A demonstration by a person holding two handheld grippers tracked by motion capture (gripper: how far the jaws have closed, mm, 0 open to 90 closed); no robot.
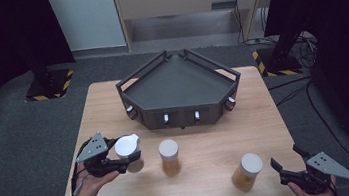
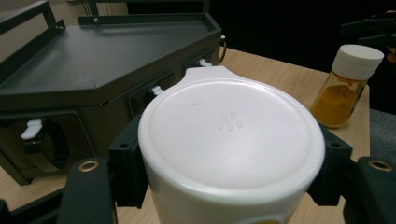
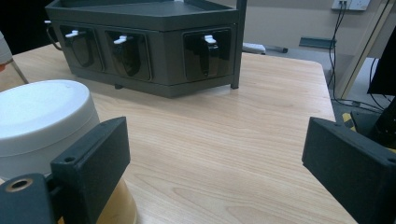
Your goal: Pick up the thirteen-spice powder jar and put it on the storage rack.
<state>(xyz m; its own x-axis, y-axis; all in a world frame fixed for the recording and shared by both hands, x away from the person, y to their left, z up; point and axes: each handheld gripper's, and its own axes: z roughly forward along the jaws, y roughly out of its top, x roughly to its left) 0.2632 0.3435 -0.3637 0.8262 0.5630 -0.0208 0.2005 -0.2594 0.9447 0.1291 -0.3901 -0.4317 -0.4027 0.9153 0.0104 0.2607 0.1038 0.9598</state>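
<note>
Three jars of orange-yellow powder with white lids are here. My left gripper [image 1: 128, 159] is shut on the left jar [image 1: 129, 153] and holds it a little above the table's left side. In the left gripper view its white lid [image 2: 231, 135] sits between the black pads [image 2: 126, 168]. A second jar [image 1: 170, 156] stands mid-table. The third jar [image 1: 246, 171] stands near the front right, and in the right gripper view this jar [image 3: 42, 121] is just outside the left jaw. My right gripper [image 1: 287, 158] [image 3: 215, 163] is open over bare wood.
A dark grey angular rack [image 1: 179, 85] with a railed top and small drawer-like fronts stands at the back middle of the wooden table [image 1: 262, 127]. The same rack [image 2: 102, 60] [image 3: 144, 42] appears in both gripper views. Dark carpet surrounds the table; cables lie at the right.
</note>
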